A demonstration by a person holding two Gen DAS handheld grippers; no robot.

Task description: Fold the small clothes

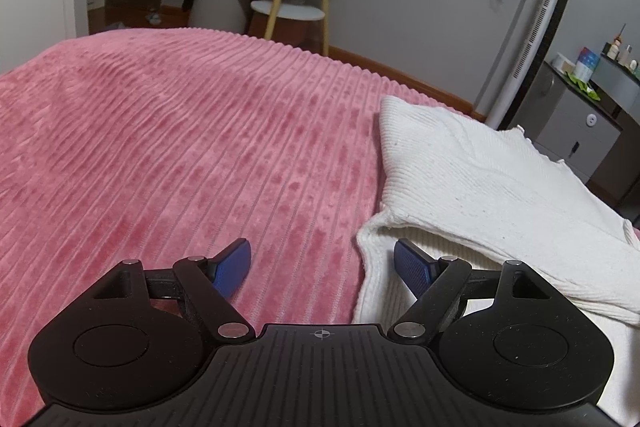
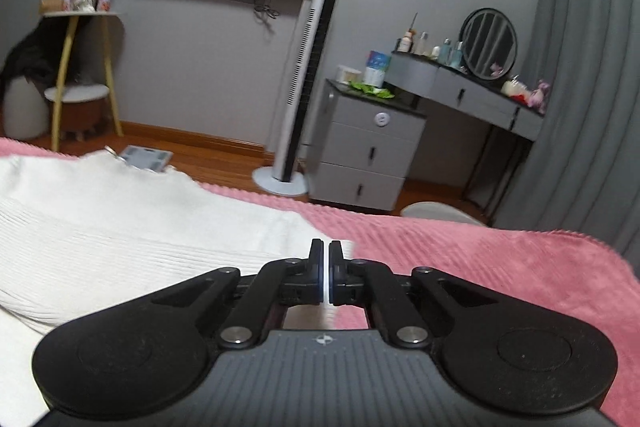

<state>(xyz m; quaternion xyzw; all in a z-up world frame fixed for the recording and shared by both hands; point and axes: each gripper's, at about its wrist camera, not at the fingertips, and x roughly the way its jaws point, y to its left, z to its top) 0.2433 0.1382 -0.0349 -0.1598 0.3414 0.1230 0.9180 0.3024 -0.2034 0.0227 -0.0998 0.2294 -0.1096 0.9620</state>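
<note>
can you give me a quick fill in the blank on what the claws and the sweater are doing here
1. The left claw is ____.
2. The right claw is ____.
3. The sweater is ____ in colour.
4. It lies on a ____ blanket.

Missing words: open; shut; white; pink

We see a dim room under soft, even indoor light with weak shadows. Fisheye bending curves the tower fan [image 1: 524, 43] at 2 o'clock and darkens the corners. The right wrist view is motion-blurred, smearing the white sweater [image 2: 120, 211] at 9 o'clock.
</note>
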